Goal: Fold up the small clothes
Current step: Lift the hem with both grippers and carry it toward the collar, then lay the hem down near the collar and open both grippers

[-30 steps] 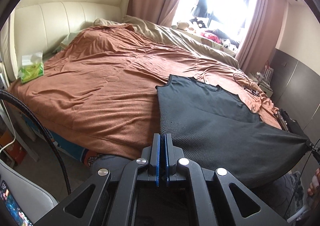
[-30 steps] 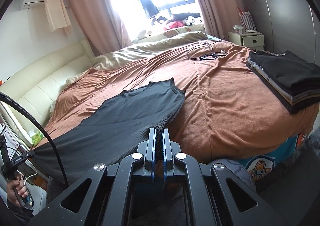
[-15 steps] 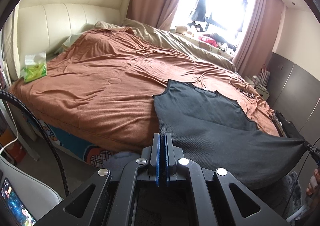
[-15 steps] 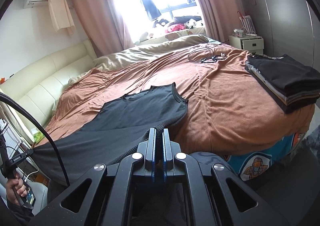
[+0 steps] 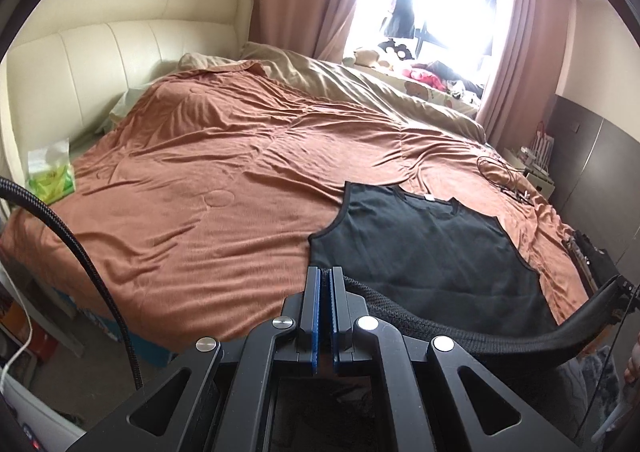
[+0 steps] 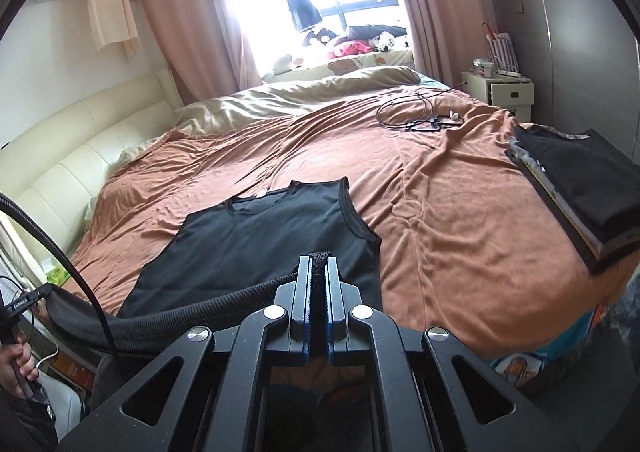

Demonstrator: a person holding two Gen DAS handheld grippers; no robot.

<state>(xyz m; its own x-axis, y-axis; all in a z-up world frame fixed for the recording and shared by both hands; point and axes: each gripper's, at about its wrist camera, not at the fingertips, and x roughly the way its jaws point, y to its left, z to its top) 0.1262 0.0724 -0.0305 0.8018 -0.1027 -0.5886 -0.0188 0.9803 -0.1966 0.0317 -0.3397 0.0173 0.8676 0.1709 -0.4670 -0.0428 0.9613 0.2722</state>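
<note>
A black sleeveless top (image 5: 424, 244) lies neck-away on the brown bedspread (image 5: 208, 188); it also shows in the right wrist view (image 6: 264, 240). My left gripper (image 5: 324, 276) is shut on one bottom corner of the top. My right gripper (image 6: 318, 264) is shut on the other bottom corner. The hem (image 5: 460, 336) hangs stretched between the two grippers above the bed's near edge; in the right wrist view the hem (image 6: 168, 316) runs left to the other gripper (image 6: 28, 298).
A stack of folded dark clothes (image 6: 576, 188) sits at the bed's right edge. Cables (image 6: 416, 116) lie further back. A green tissue pack (image 5: 50, 172) is by the cream headboard (image 5: 80, 64). A beige duvet (image 5: 360, 84) is bunched by the window.
Both grippers have risen and moved forward over the bed with the hem, so the lower part of the top now lies on the bedspread and the hem curls up between them.
</note>
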